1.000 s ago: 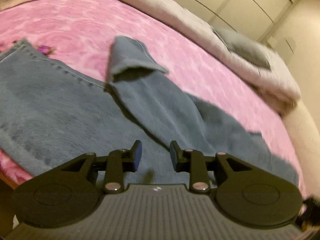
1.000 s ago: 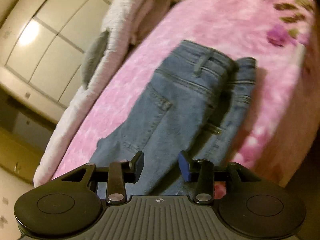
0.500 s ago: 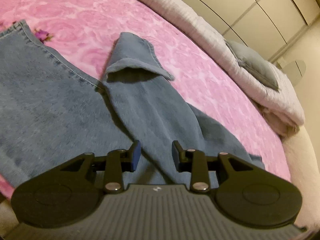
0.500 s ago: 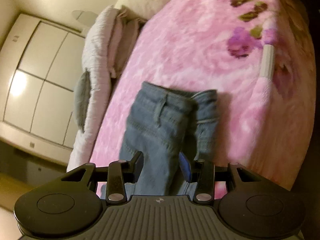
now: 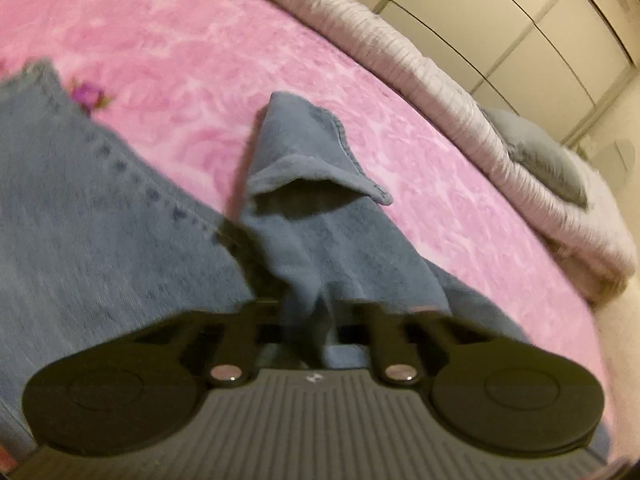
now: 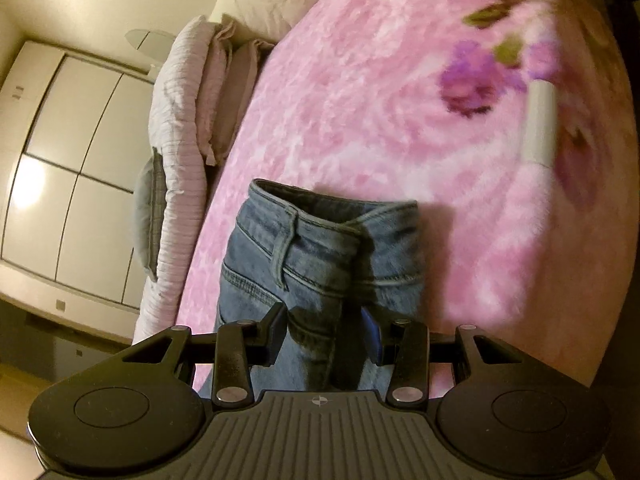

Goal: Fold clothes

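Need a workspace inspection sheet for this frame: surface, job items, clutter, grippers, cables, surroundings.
Surface: pink floral blanket on a bed, soft and plush.
Job's things: blue jeans, waistband end in the right wrist view; one leg lies over the other with its cuff open in the left wrist view.
Clutter: small white cylindrical object on the blanket, too blurred to identify.
Grippers: left gripper has just closed and is shut on a pinch of the leg fabric. Right gripper open, jaws just narrowed, denim between the fingers, not pressed.
Cables: nothing seen.
Surroundings: folded pale bedding and a grey cushion along the far edge; white wardrobe doors behind.
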`<move>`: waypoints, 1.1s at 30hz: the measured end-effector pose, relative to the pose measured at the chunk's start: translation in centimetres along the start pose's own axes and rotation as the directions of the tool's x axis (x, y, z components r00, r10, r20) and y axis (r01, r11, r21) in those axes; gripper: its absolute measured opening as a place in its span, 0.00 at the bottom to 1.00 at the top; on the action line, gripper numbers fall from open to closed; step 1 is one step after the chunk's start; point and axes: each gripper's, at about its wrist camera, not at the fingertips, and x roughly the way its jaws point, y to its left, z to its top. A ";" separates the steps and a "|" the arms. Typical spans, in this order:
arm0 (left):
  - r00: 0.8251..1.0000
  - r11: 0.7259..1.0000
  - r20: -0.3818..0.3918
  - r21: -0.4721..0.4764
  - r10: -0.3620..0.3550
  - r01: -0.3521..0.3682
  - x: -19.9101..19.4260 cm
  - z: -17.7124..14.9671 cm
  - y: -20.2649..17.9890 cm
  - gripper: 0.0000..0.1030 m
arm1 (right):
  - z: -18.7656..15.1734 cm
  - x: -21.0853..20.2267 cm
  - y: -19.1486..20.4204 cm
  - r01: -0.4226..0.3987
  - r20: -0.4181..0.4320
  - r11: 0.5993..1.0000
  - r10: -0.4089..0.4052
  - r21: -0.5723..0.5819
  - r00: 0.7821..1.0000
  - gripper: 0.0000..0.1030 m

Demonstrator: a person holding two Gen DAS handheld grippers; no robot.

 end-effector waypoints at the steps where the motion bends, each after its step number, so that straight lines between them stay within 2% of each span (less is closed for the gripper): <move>1: 1.000 1.000 0.017 0.008 -0.018 0.018 -0.7 0.2 -0.1 0.00 | 0.2 0.0 0.4 -0.005 -0.001 1.000 0.005 -0.025 1.000 0.16; 3: 0.995 0.997 0.073 0.048 -0.069 0.066 -3.2 0.6 -0.6 0.00 | 0.6 -0.4 1.7 -0.017 0.002 0.996 0.017 -0.092 1.000 0.08; 5: 0.984 0.988 0.139 0.118 -0.114 0.097 -6.4 0.3 -1.0 0.00 | 0.9 -1.1 3.0 -0.033 0.008 0.987 0.034 -0.159 0.999 0.07; 7: 0.976 0.983 0.182 0.161 -0.119 0.090 -9.1 -0.9 -0.6 0.00 | 1.0 -2.6 3.8 -0.049 0.030 0.976 0.057 -0.214 0.998 0.06; 9: 0.987 0.984 0.139 0.172 -0.078 0.053 -10.0 -2.8 0.8 0.00 | 1.1 -3.1 3.0 -0.013 0.025 0.979 0.018 -0.206 1.000 0.06; 11: 0.999 0.985 0.053 0.173 -0.008 -0.001 -9.1 -4.8 2.4 0.01 | 0.7 -2.6 1.1 0.061 -0.006 0.982 -0.063 -0.181 0.998 0.06; 12: 0.999 0.986 0.036 0.165 0.008 -0.014 -8.6 -5.5 2.9 0.01 | 0.4 -2.3 0.1 0.091 -0.021 0.982 -0.096 -0.168 0.995 0.06; 15: 0.999 0.990 0.035 0.139 0.027 -0.032 -7.8 -6.4 3.4 0.00 | -0.2 -2.6 -0.6 0.085 -0.001 0.982 -0.086 -0.171 0.996 0.06; 20: 0.996 0.984 0.086 0.176 0.003 -0.018 -9.5 -6.1 2.7 0.00 | -0.4 -4.8 1.2 0.052 0.038 0.971 -0.045 -0.233 0.998 0.06; 25: 0.997 0.982 0.072 0.184 0.028 -0.041 -10.1 -7.3 3.3 0.01 | -0.4 -3.4 0.2 0.131 0.005 0.968 -0.133 -0.214 0.991 0.06; 28: 0.996 0.986 0.082 0.166 0.022 -0.035 -10.8 -7.7 3.5 0.01 | -0.5 -4.0 0.7 0.118 0.013 0.967 -0.118 -0.227 0.993 0.06; 33: 0.996 0.973 0.086 0.223 0.037 -0.055 -10.6 -8.0 3.1 0.01 | -0.7 -4.4 1.6 0.135 0.029 0.955 -0.132 -0.266 0.991 0.06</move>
